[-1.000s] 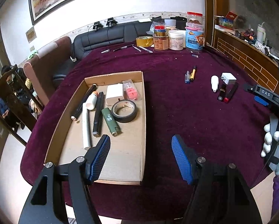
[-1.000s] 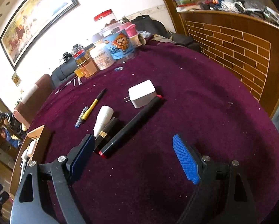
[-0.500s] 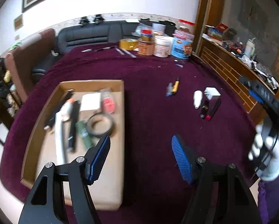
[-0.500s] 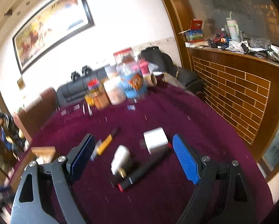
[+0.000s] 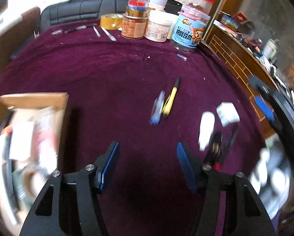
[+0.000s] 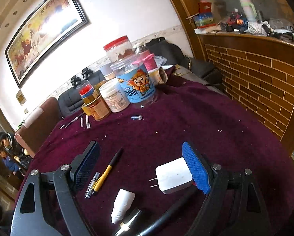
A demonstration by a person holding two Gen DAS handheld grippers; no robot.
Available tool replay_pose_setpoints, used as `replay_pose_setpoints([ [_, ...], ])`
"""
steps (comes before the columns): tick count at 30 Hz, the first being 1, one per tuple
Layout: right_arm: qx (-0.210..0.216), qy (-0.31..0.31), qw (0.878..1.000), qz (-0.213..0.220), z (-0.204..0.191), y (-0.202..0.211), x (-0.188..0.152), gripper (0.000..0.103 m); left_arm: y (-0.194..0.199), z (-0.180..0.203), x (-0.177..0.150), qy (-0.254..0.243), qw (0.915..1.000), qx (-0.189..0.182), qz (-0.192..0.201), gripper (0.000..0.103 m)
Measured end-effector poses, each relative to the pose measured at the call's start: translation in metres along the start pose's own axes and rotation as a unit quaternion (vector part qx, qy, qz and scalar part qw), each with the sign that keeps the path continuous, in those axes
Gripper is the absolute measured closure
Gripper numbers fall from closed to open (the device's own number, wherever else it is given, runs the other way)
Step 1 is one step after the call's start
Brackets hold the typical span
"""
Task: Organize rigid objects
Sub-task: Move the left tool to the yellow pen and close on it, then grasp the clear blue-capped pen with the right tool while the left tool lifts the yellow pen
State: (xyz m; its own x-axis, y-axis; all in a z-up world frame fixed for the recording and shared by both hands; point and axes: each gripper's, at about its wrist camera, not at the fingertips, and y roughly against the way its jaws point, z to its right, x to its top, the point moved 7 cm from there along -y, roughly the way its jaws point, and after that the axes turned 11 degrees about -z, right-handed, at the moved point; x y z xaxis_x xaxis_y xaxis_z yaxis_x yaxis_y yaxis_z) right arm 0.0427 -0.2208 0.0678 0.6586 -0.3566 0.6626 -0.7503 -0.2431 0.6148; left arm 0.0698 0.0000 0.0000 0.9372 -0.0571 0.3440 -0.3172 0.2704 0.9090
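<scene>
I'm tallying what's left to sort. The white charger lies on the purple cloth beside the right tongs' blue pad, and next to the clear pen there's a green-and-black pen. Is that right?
One slip: that pen is yellow and black, not green. The right wrist view shows it beside the clear pen, with the white charger on the purple cloth by the right tongs' blue pad.

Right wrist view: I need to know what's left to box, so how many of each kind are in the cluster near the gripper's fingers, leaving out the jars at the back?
pens: 2 (yellow pen, clear pen)
white charger: 1
white bottle: 1
black marker: 1
black tube: 1
Total: 6
</scene>
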Motion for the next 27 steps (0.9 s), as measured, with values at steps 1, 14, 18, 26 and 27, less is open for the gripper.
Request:
replay_pose_setpoints([
  [1,0.001,-0.002,1.0,-0.002,0.001,0.0,0.0,0.018,-0.011,0.004,0.012,0.005,1.0,-0.003,-0.002,0.049],
  [14,-0.039,0.065,0.996,0.044,-0.021,0.011,0.007,0.017,-0.052,0.024,0.037,-0.083,0.989,0.121,0.014,0.097],
  [18,-0.043,0.074,0.996,0.038,-0.024,0.009,0.005,0.017,-0.022,0.009,-0.004,-0.065,0.9963,0.057,0.005,0.097],
  [26,-0.034,0.041,0.999,-0.003,-0.015,-0.004,-0.003,0.018,0.01,-0.017,-0.044,-0.025,0.999,0.035,0.012,0.067],
  [27,-0.036,0.038,0.999,-0.003,-0.013,-0.005,-0.004,0.018,0.006,-0.018,-0.042,-0.021,0.9991,0.037,0.008,0.067],
])
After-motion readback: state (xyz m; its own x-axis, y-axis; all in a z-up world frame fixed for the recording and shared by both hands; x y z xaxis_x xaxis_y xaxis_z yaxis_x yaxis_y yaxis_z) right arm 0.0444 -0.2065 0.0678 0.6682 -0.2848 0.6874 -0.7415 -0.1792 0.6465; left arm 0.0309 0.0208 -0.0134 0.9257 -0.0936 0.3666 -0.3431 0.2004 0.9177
